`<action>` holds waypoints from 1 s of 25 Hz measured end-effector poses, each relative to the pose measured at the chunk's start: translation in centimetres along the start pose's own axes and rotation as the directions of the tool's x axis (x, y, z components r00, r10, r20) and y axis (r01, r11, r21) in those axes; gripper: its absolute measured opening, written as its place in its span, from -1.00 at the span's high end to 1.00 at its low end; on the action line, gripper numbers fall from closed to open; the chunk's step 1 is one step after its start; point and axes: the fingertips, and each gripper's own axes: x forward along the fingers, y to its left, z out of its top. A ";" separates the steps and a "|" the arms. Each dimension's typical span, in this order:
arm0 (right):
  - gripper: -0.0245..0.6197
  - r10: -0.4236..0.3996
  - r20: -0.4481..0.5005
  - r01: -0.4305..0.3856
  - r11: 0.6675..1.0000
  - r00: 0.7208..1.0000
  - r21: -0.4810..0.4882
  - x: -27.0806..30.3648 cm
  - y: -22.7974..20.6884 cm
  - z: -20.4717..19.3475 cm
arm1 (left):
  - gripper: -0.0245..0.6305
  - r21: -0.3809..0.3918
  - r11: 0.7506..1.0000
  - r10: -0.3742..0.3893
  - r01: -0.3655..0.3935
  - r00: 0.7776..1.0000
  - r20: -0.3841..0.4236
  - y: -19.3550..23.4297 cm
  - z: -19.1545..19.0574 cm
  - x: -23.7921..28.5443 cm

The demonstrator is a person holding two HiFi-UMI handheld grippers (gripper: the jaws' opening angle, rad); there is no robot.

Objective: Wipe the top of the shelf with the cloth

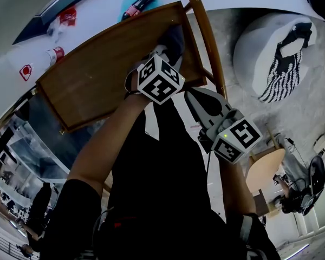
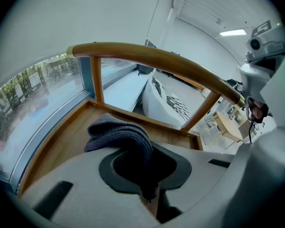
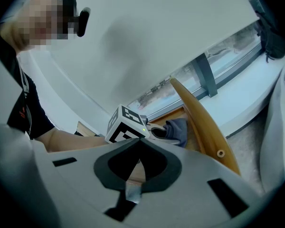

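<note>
Two grippers: left gripper (image 2: 149,190) and right gripper (image 3: 132,182), with two marker cubes (image 1: 160,79) (image 1: 237,140). One cloth (image 2: 121,137), one wooden shelf (image 1: 92,80), one curved rail (image 2: 156,61). One round white cushion (image 1: 257,42), one striped textile (image 1: 284,64).

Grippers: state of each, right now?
Left gripper: shut on the cloth, which rests on the shelf top.
Right gripper: shut, holding nothing.

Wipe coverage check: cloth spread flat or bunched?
Bunched: the cloth, clamped in the left gripper, humps in thick folds on the shelf.
</note>
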 end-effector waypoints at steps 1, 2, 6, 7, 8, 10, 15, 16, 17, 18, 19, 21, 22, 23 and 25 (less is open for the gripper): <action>0.91 -0.001 0.000 0.001 1.000 1.000 0.000 0.0 0.0 0.0 | 0.77 0.001 1.000 -0.002 0.002 1.000 0.001 -0.1 0.1 0.1; 0.91 -0.001 0.000 0.001 1.000 1.000 0.000 -0.1 -0.1 -0.1 | 0.77 0.001 1.000 -0.004 0.004 1.000 0.002 -0.2 0.2 0.2; 0.91 0.000 -0.006 0.000 1.000 1.000 -0.005 -0.1 0.1 -0.1 | 0.77 -0.010 1.000 -0.015 0.015 0.999 0.039 -0.4 0.8 -0.2; 0.91 0.001 -0.005 -0.001 1.000 1.000 -0.007 -0.1 0.2 -0.1 | 0.77 -0.016 1.000 -0.015 0.016 0.999 0.051 -0.4 0.9 -0.5; 0.91 0.003 -0.004 -0.003 1.000 1.000 -0.009 0.0 0.3 0.0 | 0.77 -0.023 1.000 -0.014 0.015 0.998 0.058 -0.3 0.8 -0.9; 0.91 0.008 -0.005 -0.008 1.000 1.000 -0.017 0.2 0.6 0.2 | 0.77 -0.036 0.999 -0.010 0.012 0.998 0.064 -0.1 0.5 -1.6; 0.91 0.038 -0.020 -0.039 0.998 0.999 -0.047 1.6 2.5 0.5 | 0.77 -0.063 0.998 0.022 -0.016 0.994 0.104 0.9 -0.7 -4.7; 0.91 0.047 -0.025 -0.048 0.997 0.999 -0.055 2.0 3.1 0.4 | 0.77 -0.070 0.997 0.031 -0.023 0.993 0.117 1.1 -1.0 -5.6; 0.91 0.056 -0.030 -0.057 0.996 0.998 -0.062 2.4 3.7 0.3 | 0.77 -0.077 0.997 0.041 -0.031 0.991 0.127 1.2 -1.5 -6.4; 0.91 0.065 -0.037 -0.067 0.995 0.997 -0.070 2.8 4.3 0.2 | 0.77 -0.085 0.996 0.051 -0.040 0.989 0.136 1.4 -2.0 -7.3; 0.91 0.075 -0.045 -0.078 0.994 0.996 -0.077 3.3 5.0 0.0 | 0.77 -0.093 0.994 0.062 -0.050 0.988 0.141 1.5 -2.6 -8.2; 0.91 0.096 -0.066 -0.102 0.991 0.993 -0.092 4.2 6.4 -0.4 | 0.77 -0.112 0.991 0.090 -0.074 0.986 0.143 1.9 -4.3 -10.1; 0.91 0.108 -0.078 -0.115 0.988 0.991 -0.100 4.8 7.2 -0.7 | 0.77 -0.124 0.988 0.106 -0.089 0.984 0.141 2.1 -5.4 -11.0; 0.91 0.119 -0.090 -0.128 0.986 0.989 -0.107 5.4 8.0 -0.9 | 0.77 -0.138 0.985 0.123 -0.104 0.983 0.136 2.5 -6.7 -12.0; 0.91 0.141 -0.116 -0.155 0.981 0.983 -0.121 6.7 9.6 -1.6 | 0.77 -0.175 0.975 0.159 -0.137 0.979 0.124 3.3 -9.4 -13.9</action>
